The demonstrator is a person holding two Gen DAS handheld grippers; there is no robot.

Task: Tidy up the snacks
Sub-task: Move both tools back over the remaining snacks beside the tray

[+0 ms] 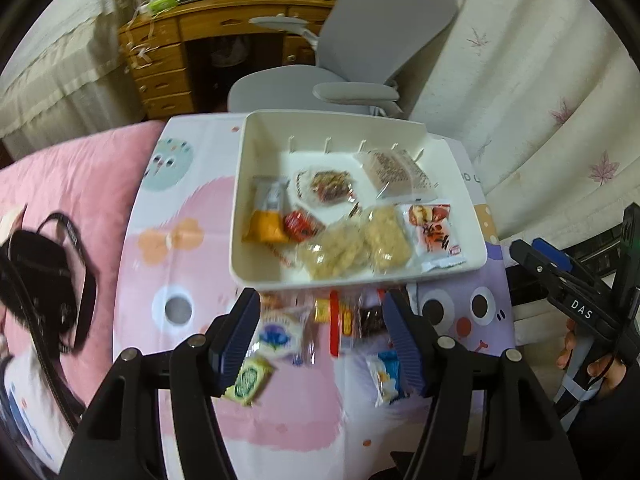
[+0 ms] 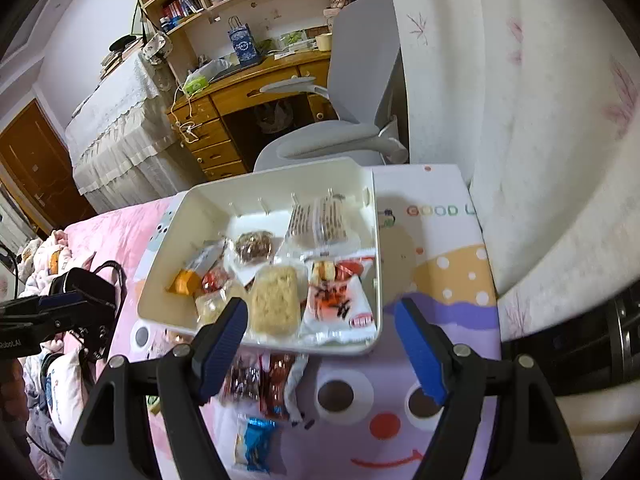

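A white tray (image 1: 256, 184) on a cartoon-print tabletop holds several wrapped snacks, among them two pale rice cakes (image 1: 356, 244) and an orange packet (image 1: 266, 228). In front of the tray, loose snacks lie on the table: a blue-flower packet (image 1: 280, 334), a green-and-yellow packet (image 1: 250, 378) and a blue packet (image 1: 386, 372). My left gripper (image 1: 320, 312) hangs open above them with nothing between its pads. My right gripper (image 2: 320, 312) is open over the tray's near rim (image 2: 360, 350), also empty. Below it lie dark red packets (image 2: 276, 384) and a blue packet (image 2: 256, 444).
A grey office chair (image 1: 360, 60) stands just behind the table, with a wooden desk (image 1: 224, 28) beyond it. A black bag (image 1: 44, 280) lies on the pink bed at the left. A flowered curtain (image 1: 540, 100) hangs close on the right.
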